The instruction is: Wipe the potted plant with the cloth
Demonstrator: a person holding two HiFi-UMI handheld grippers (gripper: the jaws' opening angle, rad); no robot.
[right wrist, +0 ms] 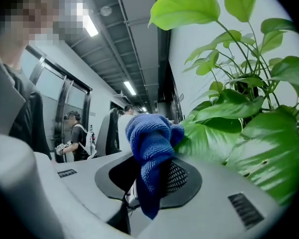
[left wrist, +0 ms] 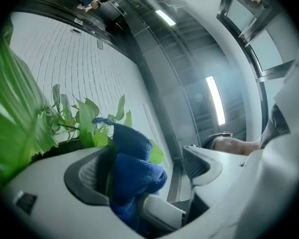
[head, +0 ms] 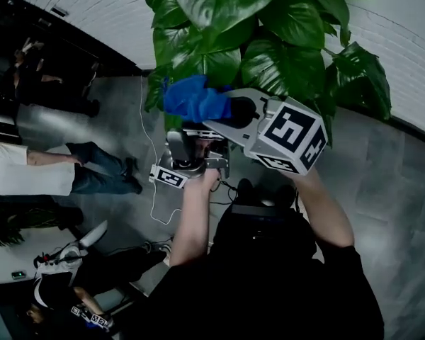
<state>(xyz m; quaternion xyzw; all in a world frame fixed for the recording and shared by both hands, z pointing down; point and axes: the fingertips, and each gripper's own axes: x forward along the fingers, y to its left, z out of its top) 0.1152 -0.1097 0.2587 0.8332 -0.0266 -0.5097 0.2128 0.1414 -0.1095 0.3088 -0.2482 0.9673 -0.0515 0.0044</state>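
Observation:
The potted plant (head: 269, 41) with broad green leaves fills the top of the head view. A bunched blue cloth (head: 191, 99) hangs just in front of its lower left leaves. My right gripper (head: 223, 112) reaches in from the right and is shut on the cloth (right wrist: 149, 138), with leaves (right wrist: 239, 118) close on its right. My left gripper (head: 196, 144) points upward under the cloth, jaws wide open. In the left gripper view the cloth (left wrist: 134, 168) rests against the left pad (left wrist: 84, 176), while the right pad (left wrist: 199, 163) stands apart from it. The pot itself is hidden.
A white brick wall (head: 92, 6) runs behind the plant. On the grey floor a white cable (head: 152, 190) trails to the left. One person in a white shirt (head: 28, 168) sits at the left, and another (head: 64, 261) is at the lower left.

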